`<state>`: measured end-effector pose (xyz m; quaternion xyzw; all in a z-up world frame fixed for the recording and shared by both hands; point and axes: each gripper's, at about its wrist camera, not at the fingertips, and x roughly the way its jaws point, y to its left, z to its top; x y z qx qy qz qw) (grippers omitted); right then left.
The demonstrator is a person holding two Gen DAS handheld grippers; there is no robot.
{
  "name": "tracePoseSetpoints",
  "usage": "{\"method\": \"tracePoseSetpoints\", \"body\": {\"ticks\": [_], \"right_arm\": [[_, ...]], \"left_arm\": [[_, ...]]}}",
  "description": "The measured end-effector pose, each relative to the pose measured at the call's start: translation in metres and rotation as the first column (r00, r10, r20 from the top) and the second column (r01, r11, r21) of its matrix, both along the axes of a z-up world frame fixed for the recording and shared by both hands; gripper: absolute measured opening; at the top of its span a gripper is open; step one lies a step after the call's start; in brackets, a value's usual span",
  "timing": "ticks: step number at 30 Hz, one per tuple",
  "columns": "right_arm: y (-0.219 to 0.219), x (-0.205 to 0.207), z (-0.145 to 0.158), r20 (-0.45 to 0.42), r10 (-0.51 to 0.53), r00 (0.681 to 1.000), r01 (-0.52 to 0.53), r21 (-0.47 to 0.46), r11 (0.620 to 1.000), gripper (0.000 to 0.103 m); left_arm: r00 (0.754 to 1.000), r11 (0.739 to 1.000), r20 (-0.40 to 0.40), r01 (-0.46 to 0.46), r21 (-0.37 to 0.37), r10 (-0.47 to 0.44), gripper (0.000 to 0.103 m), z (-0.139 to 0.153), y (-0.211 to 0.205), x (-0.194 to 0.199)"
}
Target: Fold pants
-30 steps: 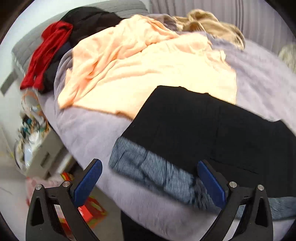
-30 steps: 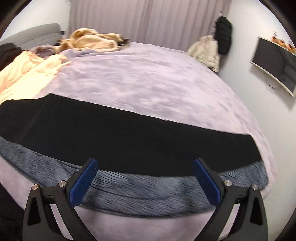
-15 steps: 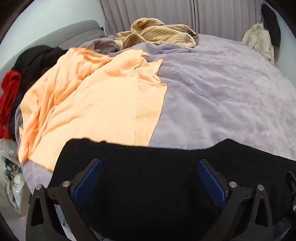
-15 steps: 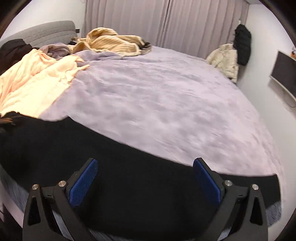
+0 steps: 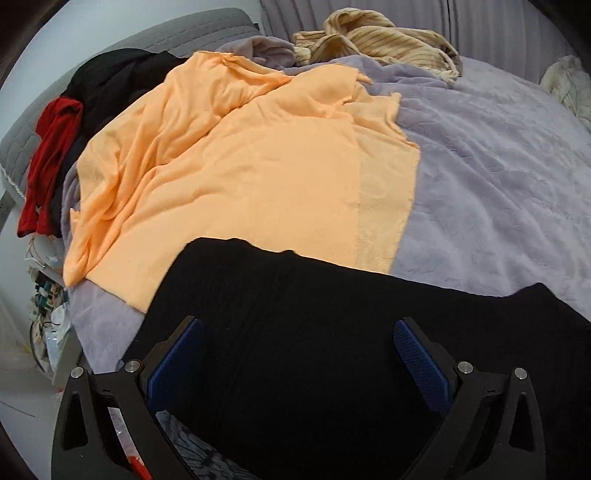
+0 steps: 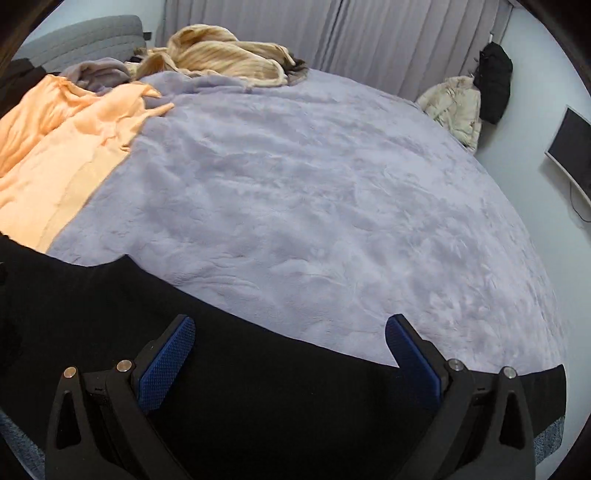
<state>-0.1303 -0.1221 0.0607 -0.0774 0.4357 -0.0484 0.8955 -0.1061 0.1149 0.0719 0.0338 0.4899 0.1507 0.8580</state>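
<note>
Your left gripper (image 5: pixel 295 343) hangs over the black pants (image 5: pixel 332 350), its blue-padded fingers (image 5: pixel 421 362) spread wide with nothing between them. Your right gripper (image 6: pixel 290 341) is likewise released, its jaws wide apart above the same garment and clamping nothing.

The pants lie flat as a long dark band along the near edge of the bed (image 6: pixel 332 203), which is covered in a lavender plush blanket. In the right wrist view the band (image 6: pixel 258 387) runs from the left edge of the frame to the bed's near right corner, where a strip of mottled grey-blue fabric (image 6: pixel 552 437) shows beneath it. The left wrist view shows that same grey fabric (image 5: pixel 192 446) peeking out under the pants near the left finger.

An orange garment (image 5: pixel 240 177) is spread over the left side of the bed, and the pants' far edge overlaps its near hem. Beyond it, at the bed's far left corner, sit a black garment (image 5: pixel 110 81) and a red garment (image 5: pixel 51 147) against the grey headboard (image 5: pixel 207 29). A tan striped garment (image 6: pixel 229 51) is bunched at the far edge. Past the bed's right side, a cream jacket (image 6: pixel 454 103) and a monitor (image 6: pixel 572 147) stand near the wall.
</note>
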Motion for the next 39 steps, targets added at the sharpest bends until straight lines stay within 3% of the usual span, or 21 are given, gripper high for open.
{"method": "tracePoseSetpoints", "body": {"ticks": [2, 5, 8, 10, 13, 15, 18, 21, 22, 26, 28, 31, 32, 35, 39], "right_arm": [[0.018, -0.002, -0.001, -0.014, 0.085, 0.996, -0.085, 0.020, 0.996, 0.102], [0.017, -0.005, -0.016, -0.058, 0.064, 0.996, -0.069, -0.084, 0.994, 0.102], [-0.038, -0.017, -0.012, -0.048, -0.033, 0.998, 0.028, -0.088, 0.996, 0.102], [-0.094, -0.027, -0.007, -0.037, -0.143, 0.989, 0.138, -0.096, 0.986, 0.102], [-0.191, -0.047, -0.008, -0.048, -0.349, 0.936, 0.336, -0.170, 0.926, 0.103], [-0.259, -0.069, -0.012, -0.066, -0.465, 0.883, 0.450, -0.165, 0.878, 0.103], [-0.319, -0.101, -0.008, -0.054, -0.552, 0.832, 0.545, -0.109, 0.832, 0.103], [-0.314, -0.108, 0.003, -0.021, -0.577, 0.817, 0.571, -0.111, 0.813, 0.103], [-0.298, -0.108, 0.009, 0.011, -0.561, 0.828, 0.558, -0.113, 0.822, 0.103], [-0.205, -0.105, 0.022, 0.075, -0.336, 0.939, 0.337, -0.009, 0.941, 0.103], [-0.153, -0.096, 0.018, 0.055, -0.176, 0.983, 0.174, 0.040, 0.984, 0.102], [-0.108, -0.086, -0.007, -0.019, -0.061, 0.998, 0.061, -0.009, 0.998, 0.102], [-0.108, -0.085, -0.014, -0.035, -0.057, 0.998, 0.056, -0.035, 0.998, 0.102], [-0.153, -0.095, -0.017, -0.051, -0.138, 0.989, 0.140, 0.034, 0.990, 0.103], [-0.260, -0.126, -0.015, -0.074, -0.374, 0.924, 0.378, 0.041, 0.925, 0.102]], "left_arm": [[0.996, 0.995, -0.005, 0.088, -0.048, -0.089, 0.103, -0.001, -0.029, 0.000], [0.975, 0.974, -0.002, 0.223, -0.034, -0.223, 0.103, -0.004, -0.082, -0.011], [0.953, 0.953, -0.040, 0.302, 0.023, -0.301, 0.103, -0.016, -0.119, -0.022], [0.951, 0.953, -0.090, 0.300, 0.036, -0.295, 0.103, -0.031, -0.125, -0.022], [0.958, 0.961, -0.077, 0.278, -0.009, -0.278, 0.103, -0.032, -0.115, -0.023], [0.961, 0.964, -0.079, 0.267, 0.000, -0.266, 0.103, -0.031, -0.111, -0.023], [0.966, 0.969, -0.085, 0.248, 0.014, -0.246, 0.103, -0.028, -0.107, -0.023], [0.965, 0.967, -0.082, 0.253, 0.030, -0.250, 0.103, -0.021, -0.118, -0.026], [0.960, 0.962, -0.076, 0.270, 0.023, -0.268, 0.103, -0.018, -0.126, -0.029], [0.926, 0.926, -0.039, 0.374, -0.044, -0.376, 0.103, -0.003, -0.171, -0.051], [0.908, 0.909, -0.052, 0.413, -0.061, -0.416, 0.103, -0.009, -0.189, -0.057], [0.902, 0.908, -0.105, 0.416, -0.050, -0.419, 0.103, -0.028, -0.197, -0.060], [0.904, 0.909, -0.098, 0.410, -0.072, -0.415, 0.103, -0.028, -0.192, -0.060], [0.919, 0.922, -0.101, 0.370, -0.114, -0.381, 0.103, -0.028, -0.172, -0.058], [0.924, 0.919, -0.088, 0.355, -0.171, -0.373, 0.103, -0.027, -0.147, -0.058]]}}
